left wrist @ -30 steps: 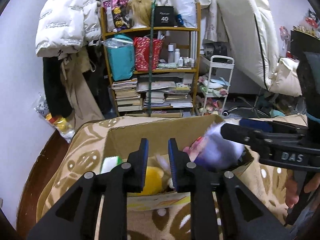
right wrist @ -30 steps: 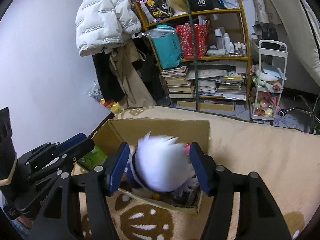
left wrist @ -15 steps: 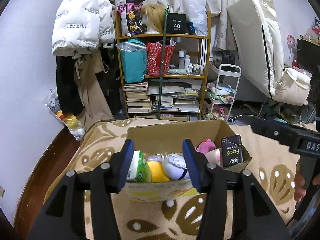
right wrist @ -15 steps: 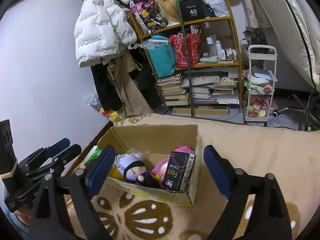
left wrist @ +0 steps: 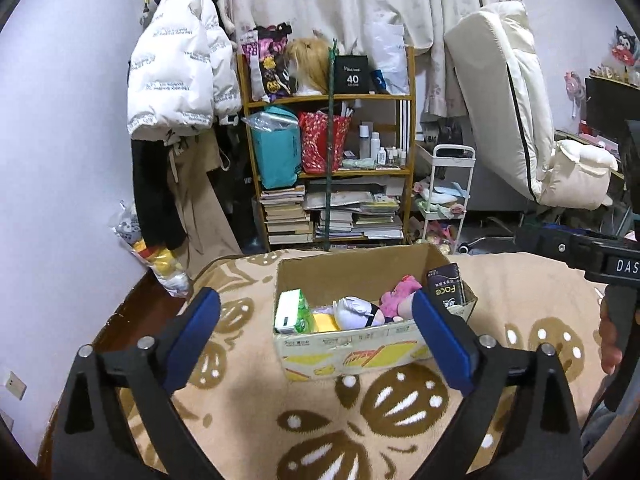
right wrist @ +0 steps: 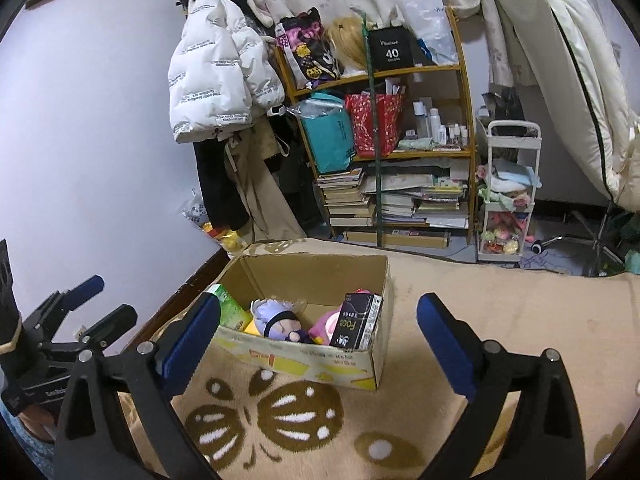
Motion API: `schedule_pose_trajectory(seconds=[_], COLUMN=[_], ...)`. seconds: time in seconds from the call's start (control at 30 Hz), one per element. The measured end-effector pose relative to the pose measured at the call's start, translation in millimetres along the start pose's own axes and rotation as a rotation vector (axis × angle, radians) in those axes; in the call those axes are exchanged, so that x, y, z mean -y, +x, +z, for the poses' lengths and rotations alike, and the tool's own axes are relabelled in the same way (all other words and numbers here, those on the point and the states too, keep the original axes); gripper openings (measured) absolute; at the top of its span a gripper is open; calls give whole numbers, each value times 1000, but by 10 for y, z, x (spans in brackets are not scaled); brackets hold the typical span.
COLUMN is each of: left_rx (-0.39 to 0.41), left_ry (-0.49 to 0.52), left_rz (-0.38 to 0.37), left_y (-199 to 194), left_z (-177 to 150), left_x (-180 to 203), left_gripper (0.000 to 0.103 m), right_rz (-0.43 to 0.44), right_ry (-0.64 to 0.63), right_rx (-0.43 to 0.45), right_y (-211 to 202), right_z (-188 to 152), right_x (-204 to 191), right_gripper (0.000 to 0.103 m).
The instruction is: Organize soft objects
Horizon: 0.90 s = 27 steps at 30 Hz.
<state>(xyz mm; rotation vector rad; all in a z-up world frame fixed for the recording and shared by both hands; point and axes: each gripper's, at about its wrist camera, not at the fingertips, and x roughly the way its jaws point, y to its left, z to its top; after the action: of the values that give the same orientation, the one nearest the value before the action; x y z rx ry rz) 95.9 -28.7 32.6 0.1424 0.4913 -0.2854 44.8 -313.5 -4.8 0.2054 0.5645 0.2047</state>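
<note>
**Both grippers wide, box loaded**

I had my left gripper (left wrist: 316, 340) spread wide apart with nothing between its blue pads, hanging above the beige blanket with brown leaf pattern (left wrist: 256, 420). My right gripper (right wrist: 320, 344) stood just as wide and just as bare. Ahead of both sat the open brown cardboard box (right wrist: 308, 364) on the blanket. Inside it I saw the purple-haired plush doll (right wrist: 276, 318) lying in the middle, a pink plush toy (left wrist: 394, 298) beside it, a green tissue pack (left wrist: 292, 312) at the left end and a black "Face" carton (right wrist: 356, 322) upright at the right end.
</note>
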Motion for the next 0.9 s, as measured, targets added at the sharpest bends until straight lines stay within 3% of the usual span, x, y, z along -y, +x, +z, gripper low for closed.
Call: schedule_pose_trajectory(seconds=[0.6,0.9], left_rx=[69,82], left_ry=[-58,-27], left_rz=[108,154], left_y=[-735,-790], left_z=[-266,-380], left_x=[-133,-122], left_gripper=[98,99], right_rz=[-63,-107], right_ry=[-67,-73], right_rx=[85,154], right_y=[-733,-841], right_z=[-220,-347], right_x=[-174,-153], right_gripper=[103,103])
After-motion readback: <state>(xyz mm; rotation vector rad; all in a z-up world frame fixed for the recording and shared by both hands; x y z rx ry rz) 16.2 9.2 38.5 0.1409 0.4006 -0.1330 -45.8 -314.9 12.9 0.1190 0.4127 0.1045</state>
